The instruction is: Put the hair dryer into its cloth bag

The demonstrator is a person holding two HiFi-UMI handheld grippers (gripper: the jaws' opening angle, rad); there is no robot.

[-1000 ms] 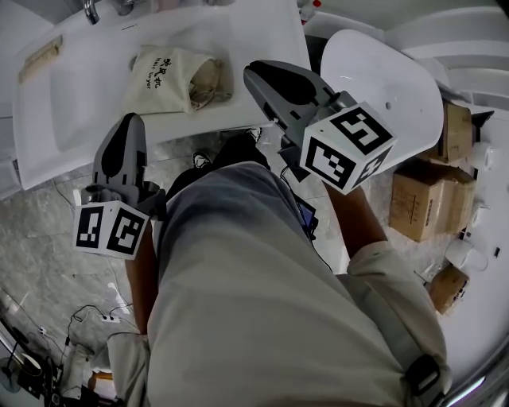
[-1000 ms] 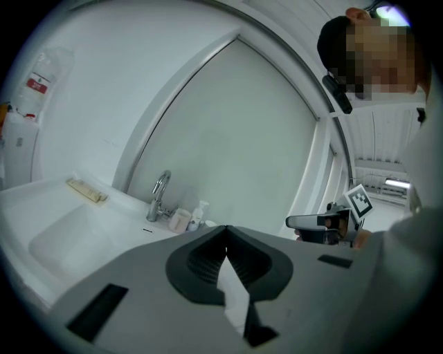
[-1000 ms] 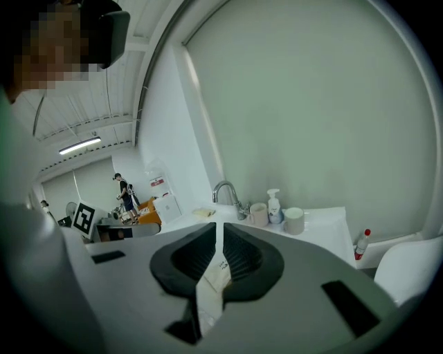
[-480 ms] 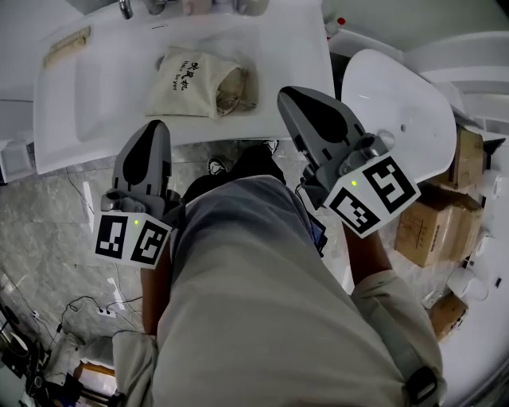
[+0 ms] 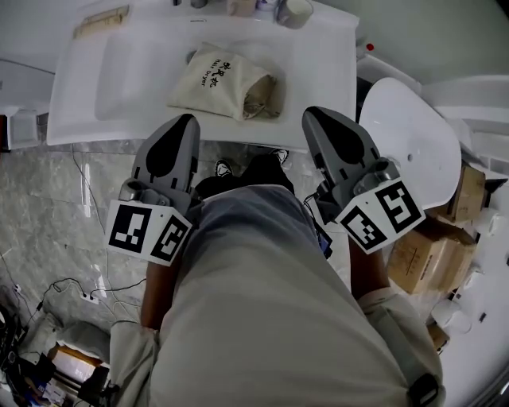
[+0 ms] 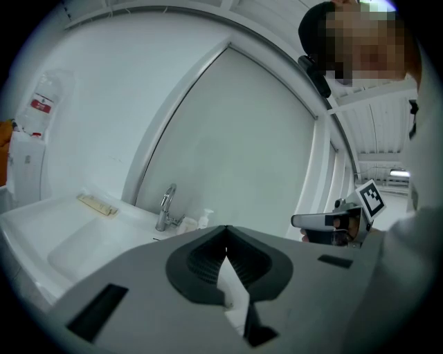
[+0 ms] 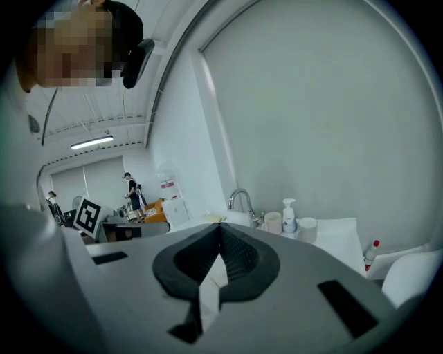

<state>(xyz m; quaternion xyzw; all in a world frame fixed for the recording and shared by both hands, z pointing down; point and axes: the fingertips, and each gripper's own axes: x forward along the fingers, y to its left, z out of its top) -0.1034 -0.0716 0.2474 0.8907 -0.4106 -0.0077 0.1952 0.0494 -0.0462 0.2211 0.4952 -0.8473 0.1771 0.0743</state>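
Note:
The beige cloth bag (image 5: 227,79) with dark lettering lies bulging in the white sink basin (image 5: 135,79), its gathered mouth (image 5: 260,94) turned to the right. The hair dryer itself is not visible. My left gripper (image 5: 188,119) hovers at the sink's front edge, just short of the bag and left of it, jaws shut and empty (image 6: 225,238). My right gripper (image 5: 310,113) hangs to the right of the bag's mouth, also outside the basin, shut and empty (image 7: 220,231). Each gripper view shows the other gripper, the right one (image 6: 325,221) and the left one (image 7: 118,231).
A faucet (image 7: 241,200), a soap bottle (image 7: 288,214) and cups (image 5: 296,11) stand at the sink's back. A white toilet lid (image 5: 406,135) is close on the right, with cardboard boxes (image 5: 421,254) beyond. Cables (image 5: 87,294) lie on the marble floor.
The right gripper has drawn back from beside the bag's mouth toward me. The head view has shifted, so the sink and bag sit further right. The bag lies as before.

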